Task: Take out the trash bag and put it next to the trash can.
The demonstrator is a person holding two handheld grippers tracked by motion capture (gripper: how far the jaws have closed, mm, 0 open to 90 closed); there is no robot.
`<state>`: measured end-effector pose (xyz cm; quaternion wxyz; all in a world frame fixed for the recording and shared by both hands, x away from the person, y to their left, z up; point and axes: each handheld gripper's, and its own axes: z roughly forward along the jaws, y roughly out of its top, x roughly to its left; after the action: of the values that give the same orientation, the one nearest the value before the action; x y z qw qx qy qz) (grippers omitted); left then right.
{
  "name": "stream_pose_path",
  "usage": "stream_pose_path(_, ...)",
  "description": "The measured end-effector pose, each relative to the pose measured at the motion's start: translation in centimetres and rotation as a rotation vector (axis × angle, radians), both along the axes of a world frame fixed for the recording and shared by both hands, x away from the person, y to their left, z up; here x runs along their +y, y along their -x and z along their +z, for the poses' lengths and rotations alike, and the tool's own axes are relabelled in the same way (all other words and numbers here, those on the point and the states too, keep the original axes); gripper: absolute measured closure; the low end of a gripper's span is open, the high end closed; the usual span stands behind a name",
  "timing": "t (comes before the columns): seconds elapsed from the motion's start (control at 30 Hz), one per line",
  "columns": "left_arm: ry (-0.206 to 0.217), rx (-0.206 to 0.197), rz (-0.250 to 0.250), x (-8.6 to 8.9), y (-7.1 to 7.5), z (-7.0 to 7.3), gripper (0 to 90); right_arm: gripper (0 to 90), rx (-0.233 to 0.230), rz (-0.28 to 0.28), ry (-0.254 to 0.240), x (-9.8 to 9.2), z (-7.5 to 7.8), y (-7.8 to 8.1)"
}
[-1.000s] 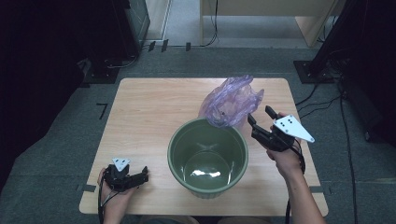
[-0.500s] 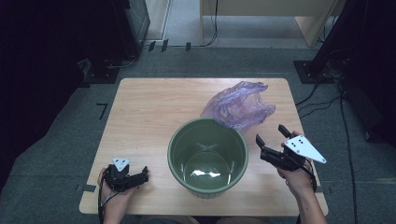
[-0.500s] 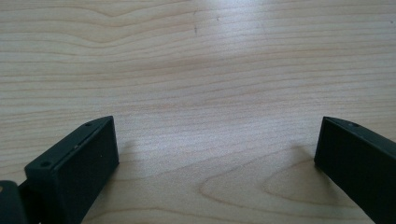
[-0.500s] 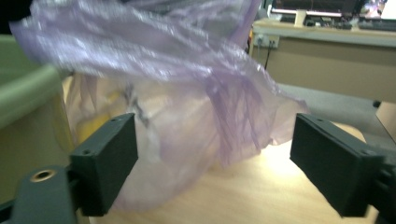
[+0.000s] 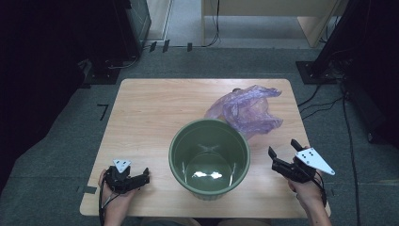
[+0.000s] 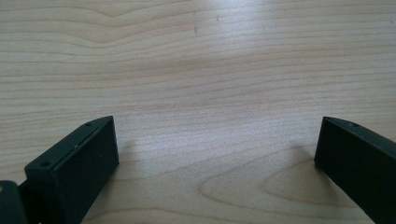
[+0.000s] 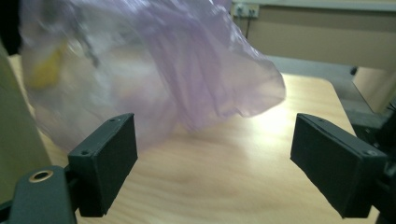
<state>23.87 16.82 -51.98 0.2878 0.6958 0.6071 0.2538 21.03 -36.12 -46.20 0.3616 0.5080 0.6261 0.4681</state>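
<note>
With the green bucket [image 5: 209, 160] taken as the landmark, standing upright and empty on the near half of the wooden table [image 5: 155, 108], the left gripper [image 5: 141, 178] lies low at the near edge of the table, to the left of the bucket and apart from it, in the person's left hand [image 5: 114, 197]. In the left gripper view its jaws stand wide apart over bare wood grain, with nothing between them: released. On the other side of the bucket, about level with its middle and apart from its rim, the right gripper [image 5: 282, 157] is held in the right hand [image 5: 308, 190], grey three-cornered plate on top. Its jaws have just been opening and now stand spread wide; in the right gripper view the gap between them holds only table surface, so it grasps nothing. Beyond the bucket and to its right lies the purple plastic bag [image 5: 249, 110], crumpled and translucent, its near folds reaching the bucket's far right rim; whether they touch it cannot be told. From the right gripper view the bag [image 7: 154, 65] sits ahead of the left-hand jaw, loose on the table, and something yellowish shows faintly through its film.
</note>
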Motion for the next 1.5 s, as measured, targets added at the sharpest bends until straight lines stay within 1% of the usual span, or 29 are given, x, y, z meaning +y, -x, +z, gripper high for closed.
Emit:
stream_pose_path(0.4, 0.001, 0.0, 0.0, 0.0, 0.0, 0.0, 0.0, 14.3, 0.13, -0.077, 0.044, -2.8, -3.6, 1.5)
stream_pose_path(0.57, 0.001, 0.0, 0.0, 0.0, 0.0, 0.0, 0.0, 14.3, 0.176, -0.103, 0.058, -4.0, -4.4, 2.2)
stream_pose_path(0.73, 0.001, 0.0, 0.0, 0.0, 0.0, 0.0, 0.0, 14.3, 0.245, -0.121, 0.073, -5.3, -5.4, 2.6)
stream_pose_path(0.77, 0.001, 0.0, 0.0, 0.0, 0.0, 0.0, 0.0, 14.3, 0.245, -0.121, 0.073, -5.3, -5.4, 2.6)
stream_pose_path(0.8, 0.0, 0.0, -0.001, 0.0, 0.0, 0.0, 0.0, 14.3, 0.272, -0.138, 0.067, -5.9, -5.7, 2.9)
stream_pose_path(0.9, 0.0, 0.0, -0.001, 0.0, 0.0, 0.0, 0.0, 14.4, 0.303, -0.148, 0.058, -6.6, -5.9, 3.2)
stream_pose_path(1.03, 0.001, 0.0, 0.0, 0.0, 0.0, 0.0, 0.0, 14.7, 0.336, -0.139, 0.056, -7.2, -5.9, 3.5)
stream_pose_path(1.1, 0.001, 0.0, -0.001, 0.0, 0.0, 0.0, 0.0, 14.7, 0.352, -0.139, 0.065, -7.4, -6.0, 3.6)
stream_pose_path(1.2, 0.001, 0.0, -0.001, 0.0, 0.0, 0.0, 0.0, 14.8, 0.388, -0.145, 0.073, -7.5, -6.1, 3.7)
stream_pose_path(1.27, 0.001, 0.0, -0.001, 0.0, 0.0, 0.0, 0.0, 14.8, 0.422, -0.158, 0.073, -7.7, -6.2, 3.7)
stream_pose_path(1.3, 0.001, 0.0, -0.001, 0.0, 0.0, 0.0, 0.0, 14.8, 0.422, -0.158, 0.073, -7.7, -6.2, 3.7)
stream_pose_path(1.33, 0.0, 0.0, -0.001, 0.0, 0.0, 0.0, 0.0, 14.8, 0.435, -0.155, 0.065, -7.9, -6.3, 3.8)
stream_pose_path(1.4, 0.0, 0.0, -0.002, 0.0, 0.0, 0.0, 0.0, 14.8, 0.438, -0.158, 0.058, -7.9, -6.3, 3.9)
stream_pose_path(1.47, 0.0, -0.001, -0.004, 0.0, 0.0, 0.0, 0.0, 14.6, 0.438, -0.161, 0.057, -8.0, -6.3, 4.1)
stream_pose_path(1.5, 0.0, -0.001, -0.006, 0.0, 0.0, 0.0, 0.0, 14.6, 0.43, -0.159, 0.055, -8.0, -6.4, 4.3)
